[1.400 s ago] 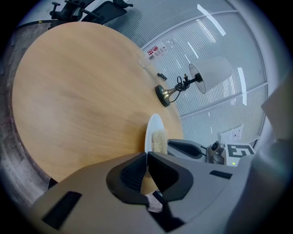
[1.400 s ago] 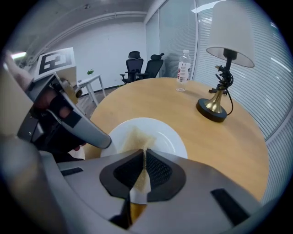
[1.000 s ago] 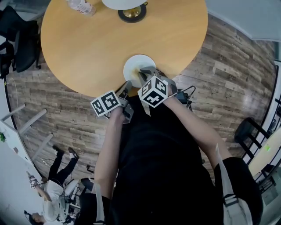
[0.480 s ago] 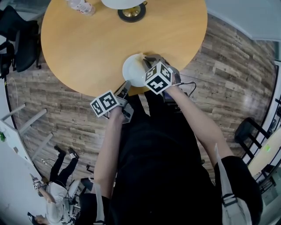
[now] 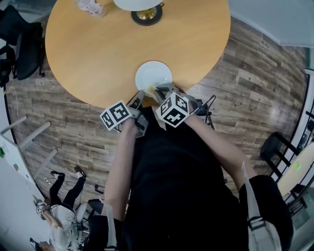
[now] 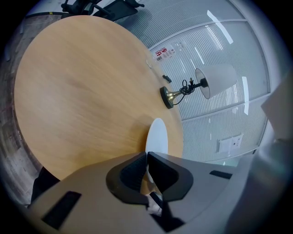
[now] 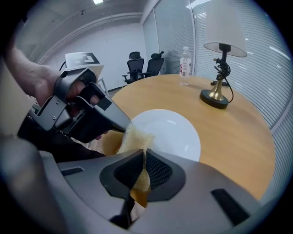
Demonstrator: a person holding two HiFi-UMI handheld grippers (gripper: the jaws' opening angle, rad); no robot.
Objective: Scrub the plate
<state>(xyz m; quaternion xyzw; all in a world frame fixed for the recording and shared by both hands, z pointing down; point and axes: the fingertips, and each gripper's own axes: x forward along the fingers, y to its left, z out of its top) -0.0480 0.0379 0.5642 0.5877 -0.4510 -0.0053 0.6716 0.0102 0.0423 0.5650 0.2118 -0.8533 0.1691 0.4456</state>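
Note:
A white plate (image 5: 153, 74) lies on the round wooden table (image 5: 98, 49), close to its near edge. My left gripper (image 5: 140, 95) is shut on the plate's near rim; in the left gripper view the plate (image 6: 157, 136) runs edge-on out of the closed jaws (image 6: 146, 156). My right gripper (image 5: 160, 90) is shut on a yellow sponge (image 7: 132, 139), which rests at the plate's (image 7: 169, 135) near rim, right beside the left gripper (image 7: 87, 112). The sponge sticks out past the right gripper's (image 7: 143, 157) tips.
A lamp with a brass base (image 5: 147, 14) and a water bottle (image 5: 91, 7) stand at the table's far side. Black office chairs (image 5: 19, 44) are left of the table. A person (image 5: 59, 211) is on the wood floor at lower left.
The right gripper pushed the sponge out over the plate's right side, then drew it back to the near rim. The left gripper kept its hold in place.

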